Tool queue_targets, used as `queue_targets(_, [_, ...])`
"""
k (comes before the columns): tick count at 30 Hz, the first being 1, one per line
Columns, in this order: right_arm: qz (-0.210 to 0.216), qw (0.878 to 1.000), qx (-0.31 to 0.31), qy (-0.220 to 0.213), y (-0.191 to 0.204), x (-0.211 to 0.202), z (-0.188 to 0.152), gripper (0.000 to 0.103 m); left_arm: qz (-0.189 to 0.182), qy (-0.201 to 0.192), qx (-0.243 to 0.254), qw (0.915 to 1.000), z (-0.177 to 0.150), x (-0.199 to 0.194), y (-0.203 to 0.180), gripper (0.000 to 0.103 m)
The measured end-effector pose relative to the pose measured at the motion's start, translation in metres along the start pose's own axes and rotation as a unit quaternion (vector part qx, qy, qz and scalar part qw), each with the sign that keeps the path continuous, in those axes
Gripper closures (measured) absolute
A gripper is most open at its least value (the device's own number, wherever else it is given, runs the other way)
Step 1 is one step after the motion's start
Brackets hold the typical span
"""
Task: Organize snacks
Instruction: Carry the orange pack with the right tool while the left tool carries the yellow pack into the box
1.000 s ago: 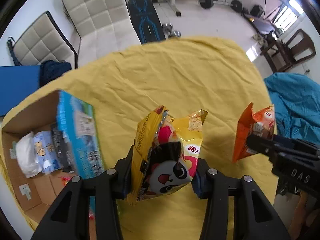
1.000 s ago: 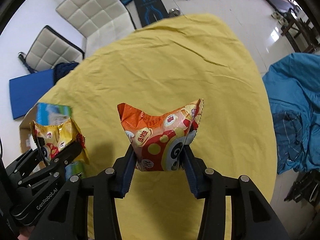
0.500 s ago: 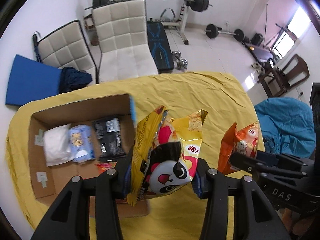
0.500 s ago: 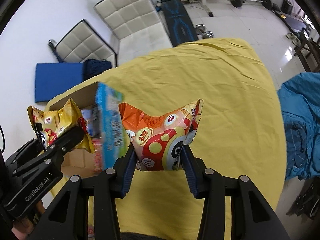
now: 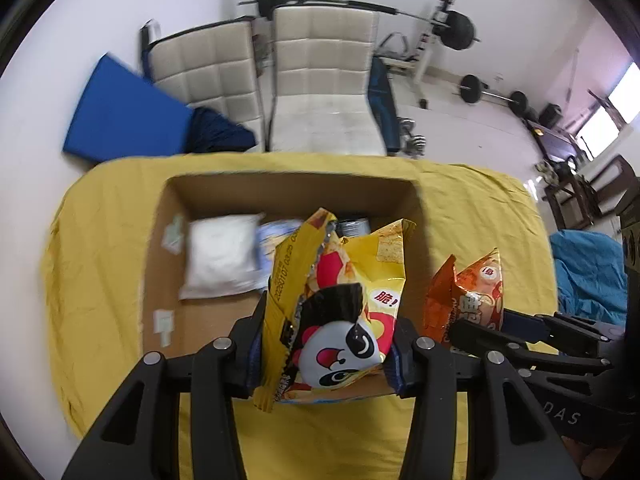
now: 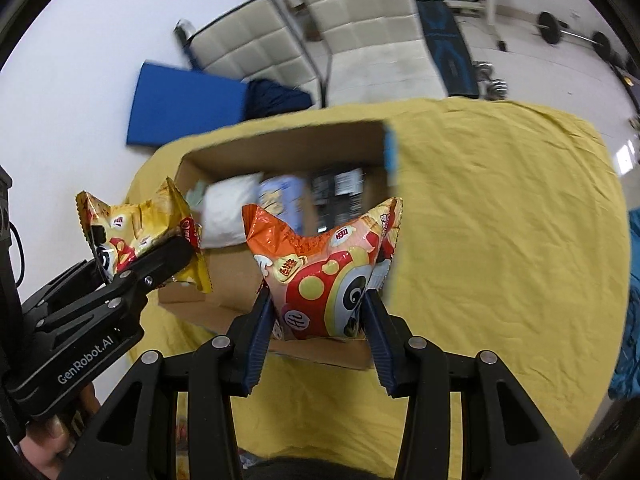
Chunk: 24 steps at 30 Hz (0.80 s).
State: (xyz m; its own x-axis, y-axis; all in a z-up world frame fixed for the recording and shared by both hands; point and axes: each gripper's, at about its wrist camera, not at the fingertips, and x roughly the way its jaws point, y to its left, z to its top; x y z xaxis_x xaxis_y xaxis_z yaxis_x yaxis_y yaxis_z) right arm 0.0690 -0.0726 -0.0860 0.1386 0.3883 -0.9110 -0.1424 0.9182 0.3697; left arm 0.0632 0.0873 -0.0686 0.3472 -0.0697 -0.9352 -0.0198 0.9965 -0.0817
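My left gripper (image 5: 326,354) is shut on a yellow panda snack bag (image 5: 340,312), held above the near part of an open cardboard box (image 5: 280,184). My right gripper (image 6: 318,320) is shut on an orange snack bag (image 6: 324,276), over the box's near right corner (image 6: 340,350). Inside the box lie a white packet (image 5: 220,256), a pale blue packet (image 6: 280,196) and a dark packet (image 6: 340,188). Each view also shows the other gripper: the orange snack bag (image 5: 468,300) at right, the yellow panda snack bag (image 6: 140,236) at left.
The box sits on a table under a yellow cloth (image 6: 500,220). Two white padded chairs (image 5: 324,92) stand behind the table, with a blue mat (image 5: 124,116) and gym weights (image 5: 460,28) on the floor. A blue fabric heap (image 5: 584,276) lies to the right.
Both grippers swung left with their bags, from over bare yellow cloth to above the box. The box now lies centred under them.
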Motion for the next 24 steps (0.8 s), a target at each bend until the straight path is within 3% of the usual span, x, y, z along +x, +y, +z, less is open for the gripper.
queue_targets(10, [0.004, 0.997, -0.003, 0.072, 0.051, 0.114, 0.001, 0.057, 0.003, 0.08, -0.039, 0.996, -0.019, 0.061, 0.074, 0.059])
queue_targets(20, [-0.013, 0.992, 0.006, 0.122, 0.062, 0.198, -0.004, 0.058, -0.009, 0.165, -0.043, 0.9854, -0.032, 0.134, 0.107, 0.059])
queue_targets(22, [-0.015, 0.992, 0.008, 0.127, 0.062, 0.207, -0.005, 0.064, -0.011, 0.179, -0.041, 0.9829, -0.034, 0.147, 0.11, 0.059])
queue_targets(24, [-0.013, 0.991, 0.009, 0.129, 0.062, 0.215, -0.004, 0.065, -0.015, 0.191, -0.039, 0.9808, -0.036, 0.158, 0.113, 0.059])
